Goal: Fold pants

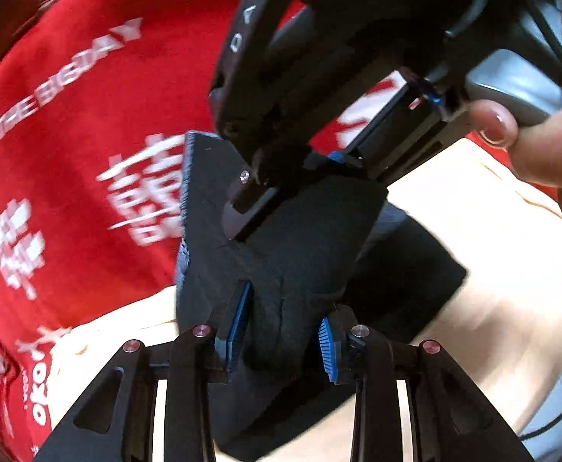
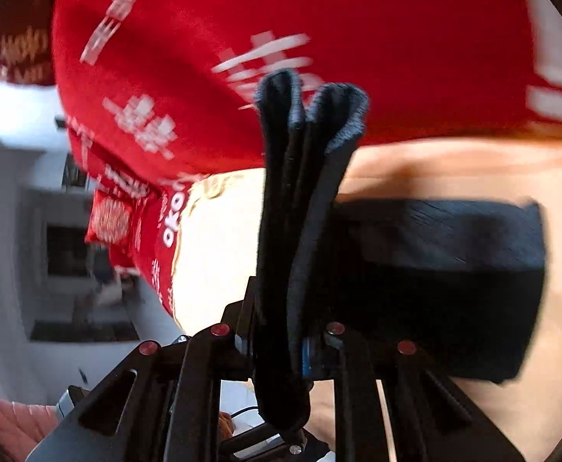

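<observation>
Left wrist view: the left gripper (image 1: 281, 337) pinched a thick bundle of the dark pants (image 1: 300, 238) between its blue pads (image 1: 236, 327), the cloth bulging up between the two fingers. The right gripper (image 1: 242, 200) crossed in from the upper right, its fingers on the same bundle, gripped by a hand (image 1: 546, 142). Beneath lay a pale table (image 1: 492, 269) and a red cloth with white lettering (image 1: 81, 115).

Right wrist view: the right gripper (image 2: 281, 346) was pressed together on a doubled fold of the pants (image 2: 300, 192), which stood up between its fingers with two rounded edges at the top. The remaining folded part lay to the right on the table (image 2: 454, 169), in front of the red cloth (image 2: 319, 19). Both views were motion-blurred.
</observation>
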`<action>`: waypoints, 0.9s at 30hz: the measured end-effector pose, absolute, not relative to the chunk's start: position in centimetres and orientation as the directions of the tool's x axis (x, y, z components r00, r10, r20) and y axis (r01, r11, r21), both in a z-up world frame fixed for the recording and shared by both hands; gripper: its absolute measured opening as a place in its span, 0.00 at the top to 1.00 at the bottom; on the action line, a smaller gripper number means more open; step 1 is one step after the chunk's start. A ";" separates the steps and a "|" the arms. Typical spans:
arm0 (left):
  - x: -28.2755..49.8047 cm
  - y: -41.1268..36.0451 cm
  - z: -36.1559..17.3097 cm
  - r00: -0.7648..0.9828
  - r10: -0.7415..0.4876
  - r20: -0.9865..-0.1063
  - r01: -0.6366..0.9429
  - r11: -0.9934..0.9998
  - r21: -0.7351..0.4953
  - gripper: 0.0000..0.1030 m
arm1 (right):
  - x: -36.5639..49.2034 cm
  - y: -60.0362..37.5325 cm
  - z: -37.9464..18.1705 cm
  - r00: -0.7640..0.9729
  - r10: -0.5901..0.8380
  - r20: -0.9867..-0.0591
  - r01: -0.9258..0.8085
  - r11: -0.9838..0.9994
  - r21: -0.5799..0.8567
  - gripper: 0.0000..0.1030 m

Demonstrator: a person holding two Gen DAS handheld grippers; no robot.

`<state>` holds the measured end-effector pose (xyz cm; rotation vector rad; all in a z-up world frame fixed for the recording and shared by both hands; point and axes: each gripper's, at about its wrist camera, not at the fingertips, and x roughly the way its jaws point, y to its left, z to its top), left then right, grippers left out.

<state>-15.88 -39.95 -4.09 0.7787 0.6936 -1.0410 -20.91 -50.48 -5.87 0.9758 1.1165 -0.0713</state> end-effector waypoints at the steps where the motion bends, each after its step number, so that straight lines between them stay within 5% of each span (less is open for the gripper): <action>1: -17.1 -41.0 -4.7 0.337 -0.472 -0.815 0.934 0.277 0.225 0.68 | -22.6 -51.4 -6.5 0.486 0.393 -0.780 0.520 0.587 0.620 0.83; 9: -22.6 -45.2 -11.3 0.317 -0.334 -0.888 0.946 0.174 0.273 0.68 | -29.2 -55.2 -13.7 0.461 0.400 -0.792 0.640 0.469 0.609 0.83; 13: -22.2 -44.7 -11.7 0.337 -0.270 -0.902 0.935 0.204 0.289 0.24 | -29.5 -55.1 -15.3 0.425 0.402 -0.811 0.655 0.481 0.582 0.80; 27: -15.1 -39.7 -9.8 0.253 -0.078 -0.964 0.804 0.571 0.165 0.24 | -30.2 -53.6 -14.0 0.350 0.299 -0.888 0.632 0.624 0.459 0.73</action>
